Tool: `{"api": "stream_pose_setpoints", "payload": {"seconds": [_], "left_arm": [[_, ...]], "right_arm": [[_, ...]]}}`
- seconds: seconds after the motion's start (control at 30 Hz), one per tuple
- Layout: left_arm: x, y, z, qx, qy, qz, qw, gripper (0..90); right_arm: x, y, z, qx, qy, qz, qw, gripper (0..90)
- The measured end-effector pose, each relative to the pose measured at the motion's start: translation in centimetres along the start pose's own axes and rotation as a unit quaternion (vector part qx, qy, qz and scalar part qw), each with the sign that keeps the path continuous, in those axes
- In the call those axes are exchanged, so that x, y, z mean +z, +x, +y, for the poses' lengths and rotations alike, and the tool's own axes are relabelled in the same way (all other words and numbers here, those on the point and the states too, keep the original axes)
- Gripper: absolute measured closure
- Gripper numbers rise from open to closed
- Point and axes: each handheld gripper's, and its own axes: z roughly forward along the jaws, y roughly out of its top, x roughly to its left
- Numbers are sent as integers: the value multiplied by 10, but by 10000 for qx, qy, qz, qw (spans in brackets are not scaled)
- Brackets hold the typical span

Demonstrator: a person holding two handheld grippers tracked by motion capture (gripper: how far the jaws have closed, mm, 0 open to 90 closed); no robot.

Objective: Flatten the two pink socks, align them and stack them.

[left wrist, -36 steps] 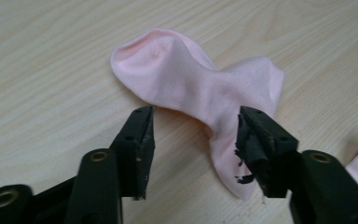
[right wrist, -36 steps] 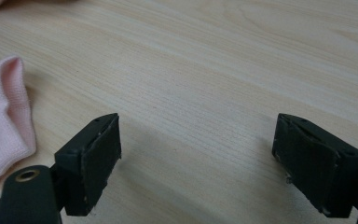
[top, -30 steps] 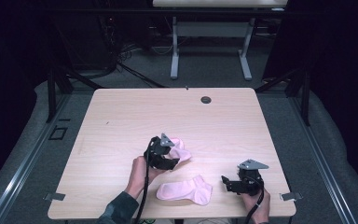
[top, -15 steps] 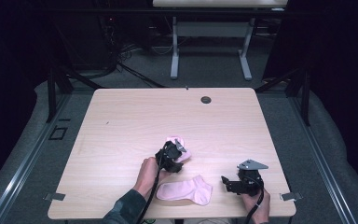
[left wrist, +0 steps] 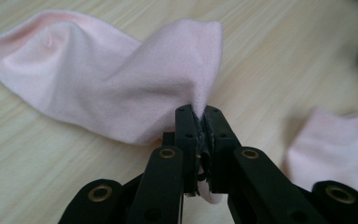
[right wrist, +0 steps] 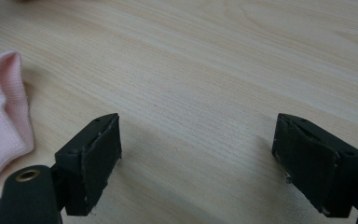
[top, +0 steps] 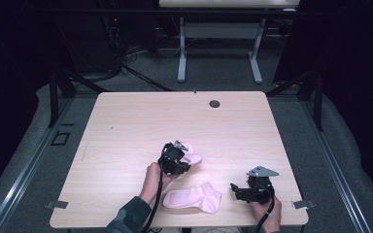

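Here, view by view, a sock-handling job at a table.

High view, progress: the left gripper [top: 180, 158] has just closed its jaws on the far sock [top: 191, 156], which lies near the middle of the table [top: 126, 126]; the near sock [top: 193, 198] lies flat by the near edge, untouched. Judged from this, one sock is seized and any pairing or folding is still to come.

High view, right side: the right gripper [top: 240, 190] rests low, just right of the near sock, apart from it.

High view, room: the far half of the table is bare but for a dark round grommet [top: 214, 104]; the near edge runs close behind both hands, so open room lies far and left.

Left gripper view, grip: the black jaws stand pressed together on a fold of the far sock [left wrist: 98, 79], fabric pinched between the pads, the rest spread on the wood. A corner of the near sock [left wrist: 335, 149] lies at right.

Right gripper view, fingers: the fingers [right wrist: 95, 156] stand wide apart with bare wood between them, nothing held.

Right gripper view, sock: the near sock [right wrist: 2, 116] lies at the left edge, just beside the left jaw.
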Motion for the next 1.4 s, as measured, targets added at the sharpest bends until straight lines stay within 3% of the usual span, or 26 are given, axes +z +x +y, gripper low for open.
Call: {"api": "stream_pose_setpoints", "payload": {"seconds": [0.07,0.1,0.23,0.3,0.33,0.37,0.47,0.5,0.57,0.6,0.63,0.77,0.83,0.87,0.9,0.97,1.0,1.1,1.23,1.33,1.4], "left_arm": [[-4,-3,3,-217,-179,-311,9991,856],[-5,-5,4,-263,-177,-360,9988,853],[10,0,1,-371,76,-314,9988,771],[11,1,-1,-375,89,-304,9988,723],[11,2,-2,-427,60,-313,9986,595],[10,3,-3,-407,54,-261,9988,595],[0,8,-3,-363,-94,-56,9993,453],[-4,11,-2,-311,-132,75,9994,388],[-10,18,1,-256,-181,321,9990,357],[-15,26,5,-176,-236,570,9979,355],[-16,30,7,-118,-257,700,9971,355],[-15,43,14,-100,-270,820,9962,360],[-13,47,19,-10,-293,962,9949,393],[-10,53,25,30,-201,831,9963,396],[-10,53,25,30,-201,831,9963,399],[-7,55,30,133,-202,903,9956,429],[-4,54,31,210,-196,1036,9942,429],[2,57,38,291,-124,982,9947,442],[9,59,46,496,-57,1126,9924,463],[22,66,54,484,108,1110,9926,467],[29,68,54,543,141,1195,9913,485]], "right_arm": [[0,1,0,19,-21,-22,10000,148],[0,1,0,18,-24,-23,10000,148],[0,1,0,16,-20,-17,10000,148],[0,1,0,19,-21,-21,10000,148],[0,0,0,-3,-2,9,10000,148],[0,0,0,-3,-2,9,10000,148],[0,-2,0,85,-16,59,9999,148],[-1,-5,2,207,-4,190,9996,149],[-1,-8,2,341,-47,275,9990,148],[-3,-12,6,634,-13,463,9969,162],[-5,-11,9,691,-31,517,9963,167],[-9,0,26,663,-35,674,9955,204],[-8,16,45,525,80,758,9957,242],[-7,21,51,487,109,741,9960,271],[-6,26,56,442,138,743,9962,282],[-4,29,61,400,165,780,9960,301],[-2,33,66,410,199,762,9960,331],[6,44,80,338,262,813,9958,386],[16,48,87,341,416,792,9954,425],[31,55,92,325,542,813,9947,445],[38,60,94,236,596,788,9948,453]]}}
